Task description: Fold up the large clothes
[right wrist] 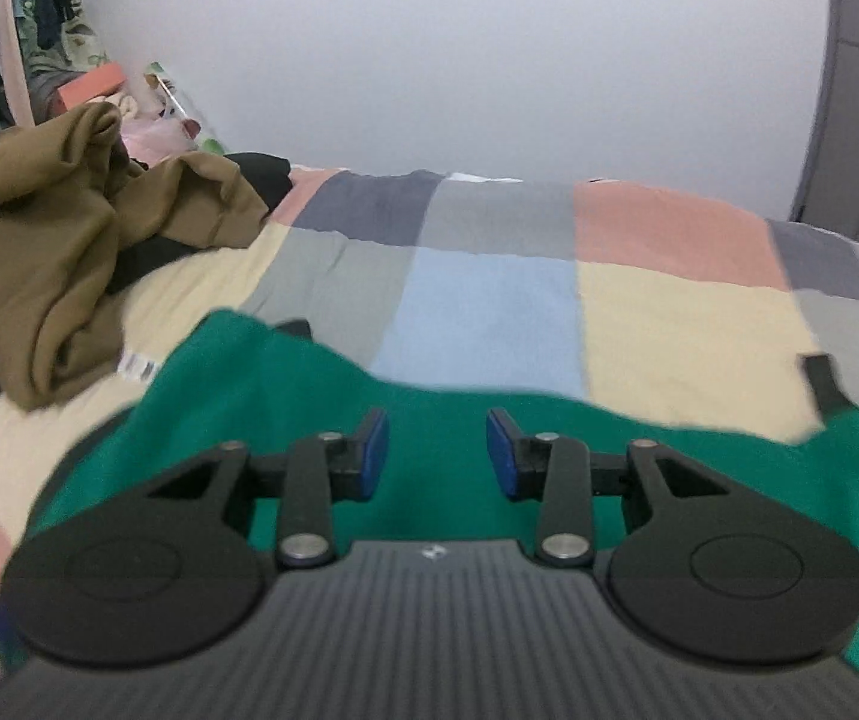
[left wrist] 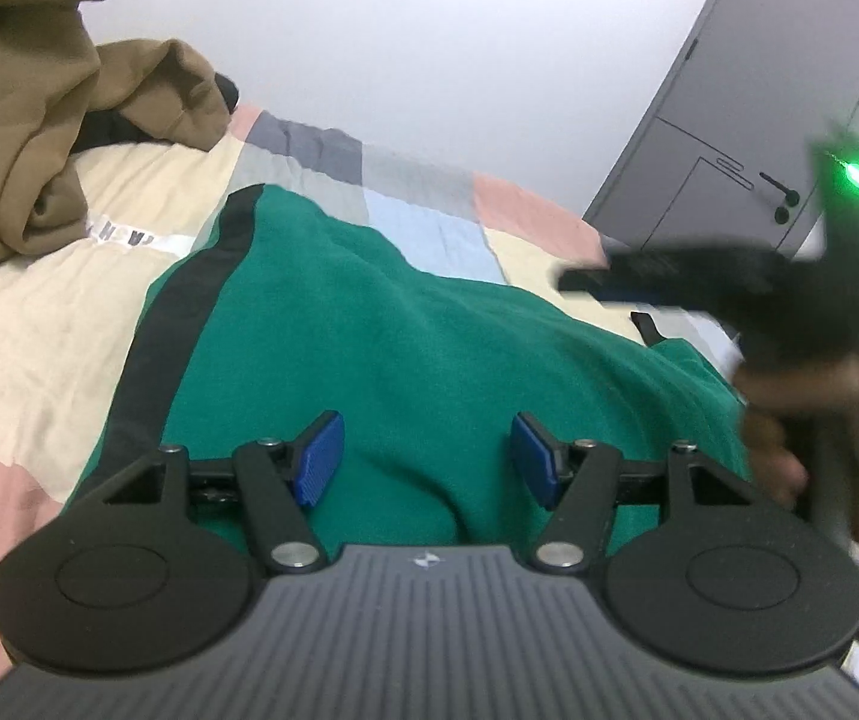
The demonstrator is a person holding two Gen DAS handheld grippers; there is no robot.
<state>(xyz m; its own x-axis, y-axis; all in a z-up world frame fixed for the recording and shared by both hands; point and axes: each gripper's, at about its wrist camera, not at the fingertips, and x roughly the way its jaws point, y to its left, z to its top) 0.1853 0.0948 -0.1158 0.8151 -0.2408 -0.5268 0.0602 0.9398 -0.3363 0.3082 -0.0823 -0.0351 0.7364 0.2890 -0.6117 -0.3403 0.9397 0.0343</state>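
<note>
A green garment (left wrist: 417, 324) with black trim lies spread on the patchwork bed; it also shows in the right wrist view (right wrist: 441, 384). My left gripper (left wrist: 426, 459) is open and empty, just above the garment's near part. My right gripper (right wrist: 436, 459) is open and empty over the same garment. The right gripper also shows blurred in the left wrist view (left wrist: 729, 288), held in a hand at the right, above the garment's right edge.
A crumpled brown garment (left wrist: 39, 120) lies heaped at the bed's far left, also in the right wrist view (right wrist: 69, 240). The patchwork bedspread (right wrist: 639, 276) stretches to a white wall. A grey door (left wrist: 759, 120) stands at the right. Clothes hang at far left (right wrist: 3, 30).
</note>
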